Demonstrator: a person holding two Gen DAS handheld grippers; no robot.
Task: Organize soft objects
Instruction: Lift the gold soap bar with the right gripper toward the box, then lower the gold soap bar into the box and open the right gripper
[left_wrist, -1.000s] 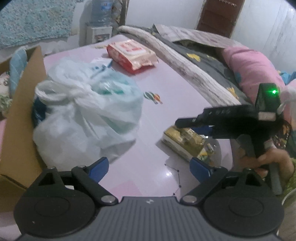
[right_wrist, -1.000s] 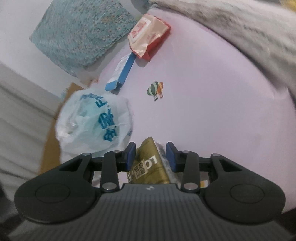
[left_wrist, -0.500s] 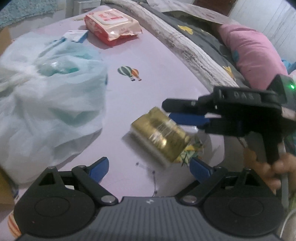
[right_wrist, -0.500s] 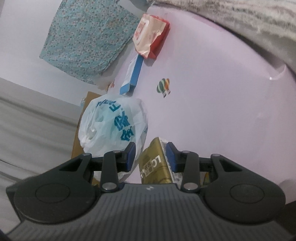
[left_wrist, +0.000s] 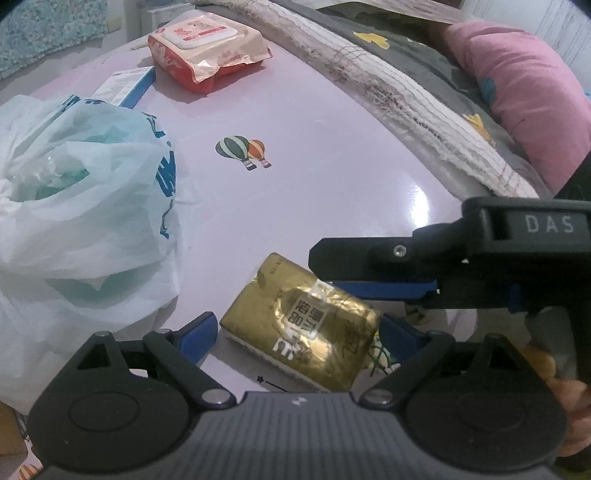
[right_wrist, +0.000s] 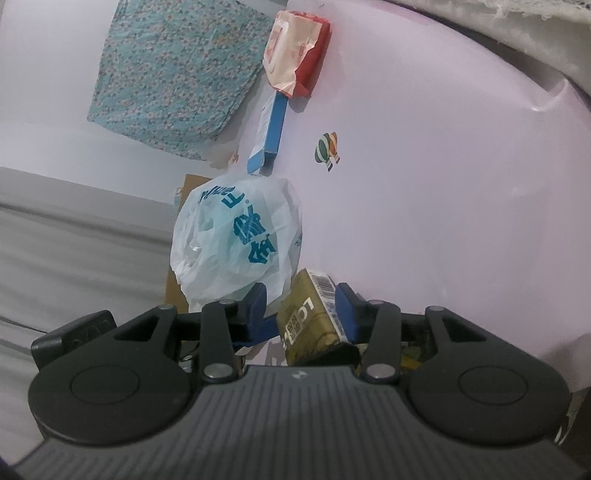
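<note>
Since 1 second ago the left gripper (left_wrist: 295, 332) came nearer, spread around the gold tissue pack (left_wrist: 303, 325) that the right gripper (right_wrist: 301, 306) pinches on the pink table (left_wrist: 332, 129). Wet wipes pack (left_wrist: 207, 48) and plastic bag (left_wrist: 81, 206) seem not yet sorted.
</note>
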